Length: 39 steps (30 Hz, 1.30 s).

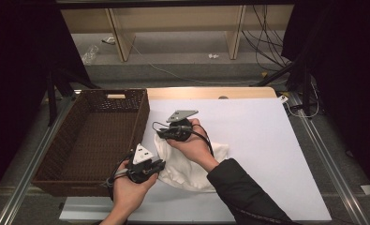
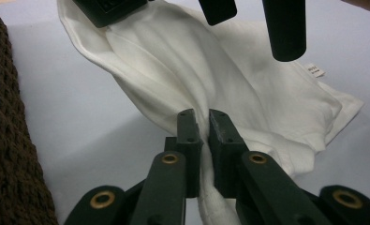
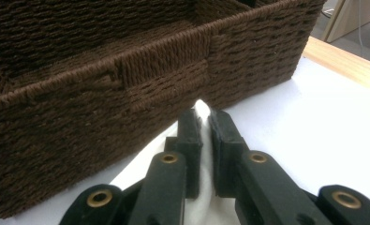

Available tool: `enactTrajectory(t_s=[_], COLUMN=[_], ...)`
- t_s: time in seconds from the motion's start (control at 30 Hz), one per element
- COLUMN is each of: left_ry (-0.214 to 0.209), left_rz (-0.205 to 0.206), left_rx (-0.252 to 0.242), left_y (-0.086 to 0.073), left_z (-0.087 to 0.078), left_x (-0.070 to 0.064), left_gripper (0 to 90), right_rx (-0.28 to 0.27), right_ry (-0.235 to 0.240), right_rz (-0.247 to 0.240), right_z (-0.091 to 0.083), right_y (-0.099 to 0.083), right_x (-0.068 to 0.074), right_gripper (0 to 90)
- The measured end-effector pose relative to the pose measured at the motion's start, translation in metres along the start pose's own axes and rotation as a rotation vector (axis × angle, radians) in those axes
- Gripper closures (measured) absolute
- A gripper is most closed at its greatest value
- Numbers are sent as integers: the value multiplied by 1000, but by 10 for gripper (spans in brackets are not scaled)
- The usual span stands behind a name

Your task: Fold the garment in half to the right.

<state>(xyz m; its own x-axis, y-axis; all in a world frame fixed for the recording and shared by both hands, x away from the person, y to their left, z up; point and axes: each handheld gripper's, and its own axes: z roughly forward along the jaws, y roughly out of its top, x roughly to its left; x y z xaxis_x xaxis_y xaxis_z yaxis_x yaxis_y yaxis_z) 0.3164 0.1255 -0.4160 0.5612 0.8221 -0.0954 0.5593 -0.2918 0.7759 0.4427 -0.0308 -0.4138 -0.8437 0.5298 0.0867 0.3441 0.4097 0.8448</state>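
Two grippers pinch one soft white cloth, a rumpled, thick-hemmed fabric lying on the smooth white table sheet; the left gripper has its blocky black jaws pressed on a gathered fold that runs out ahead of them in long creases; the right gripper clamps a small peak of the same cloth between its jaws, and just beyond their tips stands the coarse, ribbed wall of a dark brown woven basket.

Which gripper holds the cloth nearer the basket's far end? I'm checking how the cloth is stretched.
The right gripper: it pinches the white cloth farther up the table beside the wicker basket, while the left gripper grips its near edge.
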Motion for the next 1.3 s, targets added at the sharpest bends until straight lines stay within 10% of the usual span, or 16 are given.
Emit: enactTrajectory(t_s=[1.3], left_ry=[24], left_rz=[-25], left_rx=[-29], left_y=[-1], left_z=[-14], left_x=[10], left_gripper=[834], right_rx=[-62], right_ry=[10], right_rz=[-4], right_z=[4], right_y=[11], right_x=[9], right_gripper=[842])
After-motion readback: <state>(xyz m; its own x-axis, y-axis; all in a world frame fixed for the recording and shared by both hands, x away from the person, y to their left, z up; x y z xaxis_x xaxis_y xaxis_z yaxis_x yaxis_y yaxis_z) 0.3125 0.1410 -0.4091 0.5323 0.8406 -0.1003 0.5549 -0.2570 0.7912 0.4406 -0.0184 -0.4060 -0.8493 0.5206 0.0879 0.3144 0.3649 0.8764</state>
